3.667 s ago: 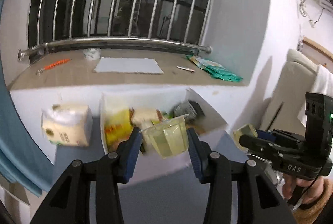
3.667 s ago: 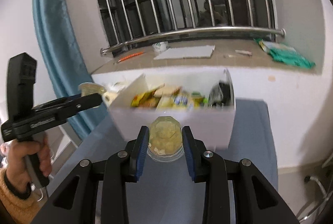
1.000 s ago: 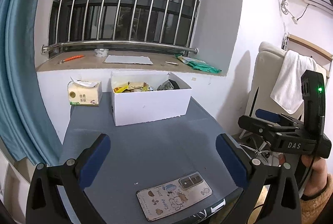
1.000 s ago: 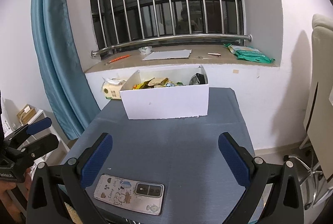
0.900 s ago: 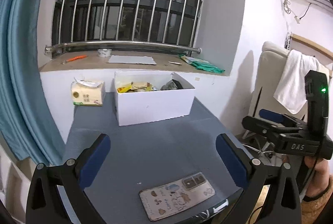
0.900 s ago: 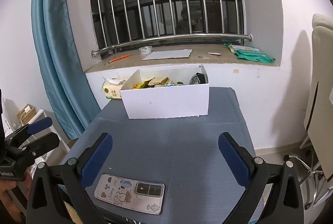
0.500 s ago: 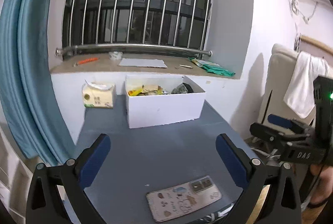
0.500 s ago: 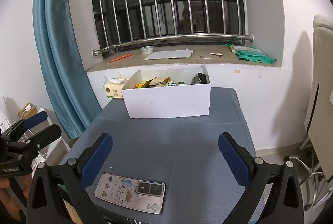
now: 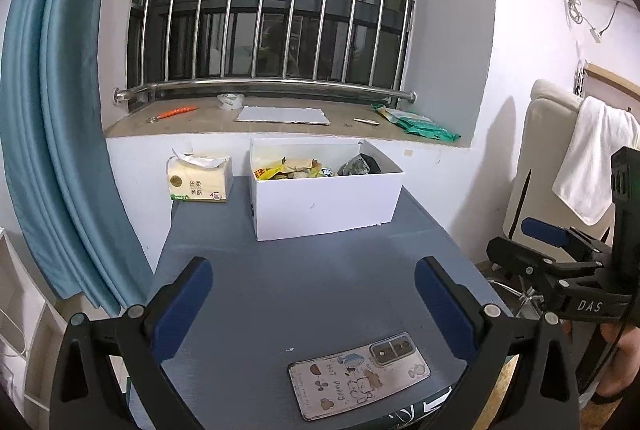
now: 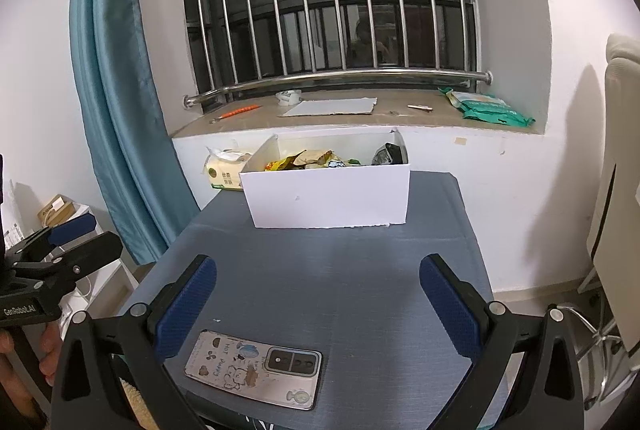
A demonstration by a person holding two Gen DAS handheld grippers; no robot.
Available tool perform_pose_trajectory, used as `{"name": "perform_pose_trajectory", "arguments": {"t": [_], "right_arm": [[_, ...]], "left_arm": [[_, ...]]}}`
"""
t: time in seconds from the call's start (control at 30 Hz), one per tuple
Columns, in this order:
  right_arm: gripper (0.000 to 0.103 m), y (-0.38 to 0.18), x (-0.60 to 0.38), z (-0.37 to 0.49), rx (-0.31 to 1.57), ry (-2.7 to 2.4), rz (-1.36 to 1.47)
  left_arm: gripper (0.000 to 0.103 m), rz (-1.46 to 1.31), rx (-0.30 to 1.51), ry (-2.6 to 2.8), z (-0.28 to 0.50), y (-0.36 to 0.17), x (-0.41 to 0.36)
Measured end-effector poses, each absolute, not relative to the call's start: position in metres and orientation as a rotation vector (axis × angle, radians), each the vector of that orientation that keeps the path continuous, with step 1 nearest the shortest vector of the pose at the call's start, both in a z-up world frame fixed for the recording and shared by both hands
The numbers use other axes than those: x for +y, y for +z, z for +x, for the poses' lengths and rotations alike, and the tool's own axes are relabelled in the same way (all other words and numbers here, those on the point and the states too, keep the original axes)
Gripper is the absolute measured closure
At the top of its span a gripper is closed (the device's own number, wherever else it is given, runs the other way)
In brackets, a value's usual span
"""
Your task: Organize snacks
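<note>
Since 3.7 s ago I have let go of both jelly cups and pulled back; my left gripper (image 9: 312, 304) and right gripper (image 10: 318, 304) now gape wide with nothing between them. One white box (image 9: 326, 200) sits at frame centre on the blue surface (image 9: 320, 282), holding crumpled yellow, tan and dark snack wrappers (image 9: 288, 168). One tissue pack (image 9: 199, 180) with Chinese writing stands left of it. One phone (image 10: 254, 368) lies low in frame, its case reading "HOT PUDDY". I read "DAS" on the right gripper's body.

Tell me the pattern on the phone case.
Cream phone case with cartoon animal doodles, clearest in the right wrist view.
</note>
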State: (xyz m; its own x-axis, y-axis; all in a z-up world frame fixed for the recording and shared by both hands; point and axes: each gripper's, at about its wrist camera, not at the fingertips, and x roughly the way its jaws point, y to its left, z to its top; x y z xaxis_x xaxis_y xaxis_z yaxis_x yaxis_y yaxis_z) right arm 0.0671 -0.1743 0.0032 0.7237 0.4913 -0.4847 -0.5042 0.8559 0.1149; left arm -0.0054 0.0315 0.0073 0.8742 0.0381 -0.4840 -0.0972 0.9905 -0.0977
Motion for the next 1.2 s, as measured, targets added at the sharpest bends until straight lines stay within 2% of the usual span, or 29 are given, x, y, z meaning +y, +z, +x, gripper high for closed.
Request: {"name": "perform_pose_trajectory", "arguments": {"t": [1.2], "right_arm": [[0.0,0.0025,-0.1765,0.0655,0.533,0.55,-0.011]], "left_arm": [[0.0,-0.092,0.533,0.075,-0.0017,0.0055,0.0281]]}}
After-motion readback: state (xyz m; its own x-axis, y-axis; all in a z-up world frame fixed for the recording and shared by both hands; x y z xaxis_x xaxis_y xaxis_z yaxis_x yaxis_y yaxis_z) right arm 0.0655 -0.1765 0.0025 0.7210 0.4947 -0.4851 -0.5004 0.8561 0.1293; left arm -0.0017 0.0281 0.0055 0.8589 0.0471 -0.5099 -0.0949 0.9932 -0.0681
